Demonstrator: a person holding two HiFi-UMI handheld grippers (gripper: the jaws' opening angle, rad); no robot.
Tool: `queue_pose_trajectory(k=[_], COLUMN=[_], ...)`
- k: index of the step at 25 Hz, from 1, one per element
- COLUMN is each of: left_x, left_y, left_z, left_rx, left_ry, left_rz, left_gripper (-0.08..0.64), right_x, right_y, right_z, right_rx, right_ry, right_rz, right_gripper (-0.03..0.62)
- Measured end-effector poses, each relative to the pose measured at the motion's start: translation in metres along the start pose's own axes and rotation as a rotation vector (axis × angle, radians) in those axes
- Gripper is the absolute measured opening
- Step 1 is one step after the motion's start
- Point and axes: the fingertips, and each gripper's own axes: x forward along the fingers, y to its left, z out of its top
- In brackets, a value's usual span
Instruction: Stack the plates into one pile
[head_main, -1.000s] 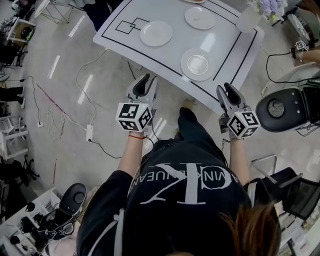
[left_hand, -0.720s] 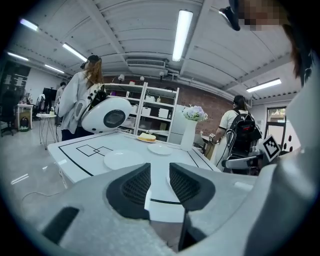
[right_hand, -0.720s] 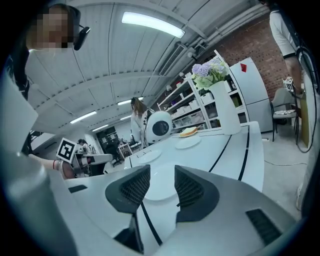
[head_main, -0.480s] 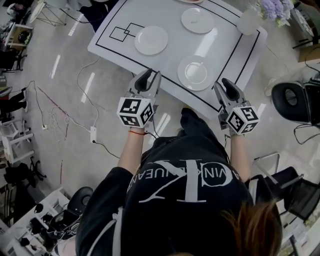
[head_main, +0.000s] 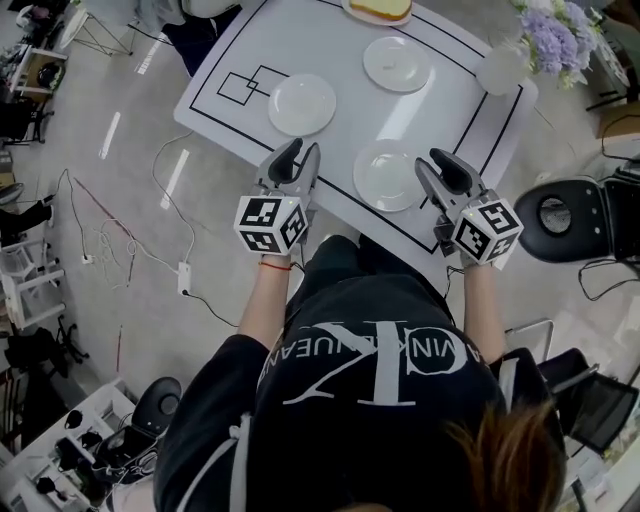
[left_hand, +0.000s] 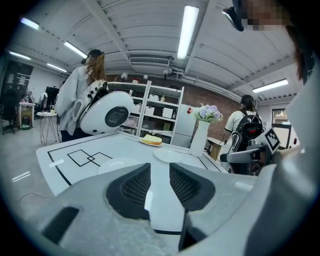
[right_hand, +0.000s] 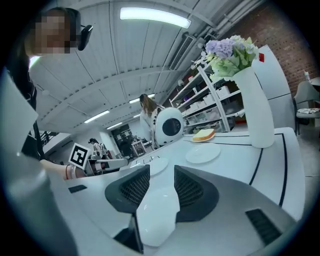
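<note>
Three empty white plates lie apart on the white table (head_main: 250, 45): a left plate (head_main: 302, 104) (left_hand: 120, 165), a far plate (head_main: 397, 63) (left_hand: 170, 156) (right_hand: 202, 153) and a near plate (head_main: 390, 174) (right_hand: 156, 212). My left gripper (head_main: 298, 152) (left_hand: 159, 176) hangs open over the table's near edge, below the left plate, with nothing between its jaws. My right gripper (head_main: 436, 163) (right_hand: 161, 184) is open too, just right of the near plate, whose rim shows low in the gap between the jaws, with the pads apart from it.
A plate with a piece of bread (head_main: 378, 9) (left_hand: 151, 140) sits at the table's far edge. A white vase (head_main: 500, 68) (right_hand: 260, 115) with purple flowers stands at the far right corner. A black office chair (head_main: 555, 215) is at the right, and cables (head_main: 130, 240) trail on the floor at the left.
Both grippers have moved forward from in front of the table to over its near edge. The right one now sits beside the near plate. The plates have not moved.
</note>
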Motion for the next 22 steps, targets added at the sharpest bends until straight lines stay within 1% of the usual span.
queue_pose_trajectory(k=[3, 5, 12, 14, 17, 19, 22], left_x=[0.005, 0.007, 0.012, 0.017, 0.026, 0.034, 0.045], left_y=[0.003, 0.014, 0.083, 0.1, 0.12, 0.13, 0.145], left_z=[-0.008, -0.012, -0.024, -0.026, -0.029, -0.032, -0.036], left_rx=[-0.017, -0.026, -0.116, -0.13, -0.159, -0.179, -0.209], left_ry=[0.03, 0.05, 0.116, 0.142, 0.173, 0.196, 0.229], left_rz=[0.011, 0.034, 0.154, 0.176, 0.194, 0.197, 0.199], left_gripper=[0.126, 0.126, 0.126, 0.126, 0.133, 0.149, 0.152], right_x=[0.017, 0.033, 0.098, 0.118, 0.15, 0.172, 0.207], right_y=[0.007, 0.009, 0.014, 0.013, 0.008, 0.006, 0.009], right_z=[0.003, 0.003, -0.001, -0.003, -0.007, -0.008, -0.011], right_rx=[0.008, -0.001, -0.043, -0.047, -0.065, -0.081, -0.095], right_ry=[0.054, 0.104, 0.3, 0.349, 0.419, 0.453, 0.488], right_rz=[0.062, 0.094, 0.157, 0.153, 0.108, 0.084, 0.082], right_gripper=[0.147, 0.147, 0.147, 0.149, 0.149, 0.149, 0.155])
